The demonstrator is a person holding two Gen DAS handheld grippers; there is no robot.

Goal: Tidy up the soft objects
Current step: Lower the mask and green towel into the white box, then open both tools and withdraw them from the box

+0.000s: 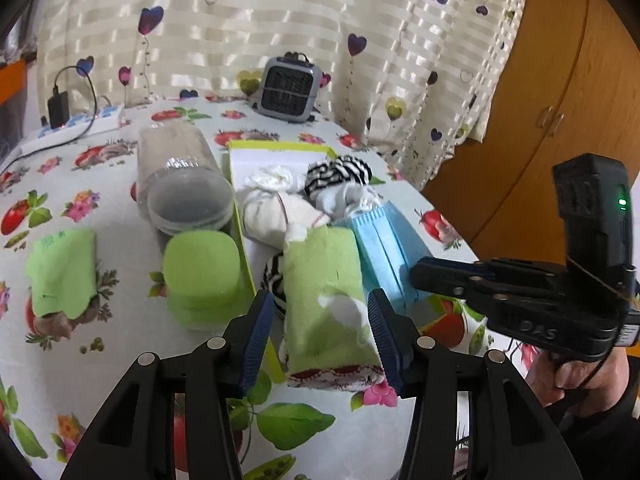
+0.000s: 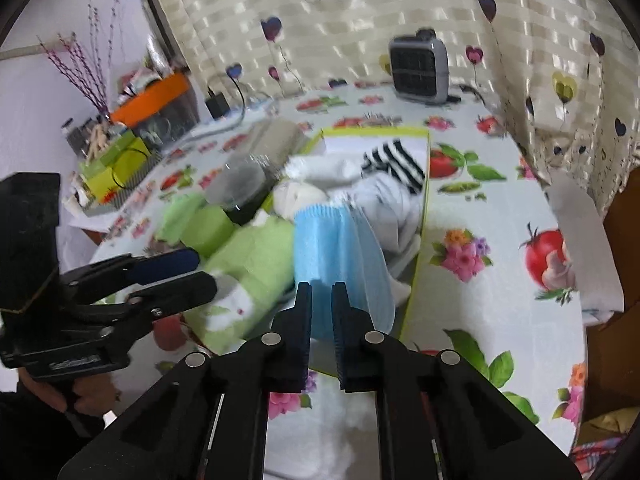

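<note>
**Green sock between wide jaws, blue masks in a narrow pinch**

Between the spread fingers of the left gripper (image 1: 320, 328) lies the rolled green sock (image 1: 328, 292), its near end hanging over the front rim of the shallow lime-edged box (image 1: 242, 236). The jaws stand as wide as they go and the pads sit just beside the roll on either side, pressing nothing. Just to its right, the right gripper (image 2: 322, 308) has its jaws drawn close together at the near edge of the stack of blue face masks (image 2: 336, 248); whether the pads actually pinch the stack I cannot tell, as that view is blurred.

Farther into the box lie white socks (image 1: 272, 204) and a black-and-white striped sock (image 1: 338, 172). Outside it, on the fruit-print tablecloth (image 1: 100, 352), sit a green lid (image 1: 202, 272), a clear jar (image 1: 180, 176) on its side and another green sock (image 1: 62, 272).

The roll looks light, soft and squashy, so a grip across its thick middle should hold best. The masks look thin and slippery; pinch the whole stack together.
</note>
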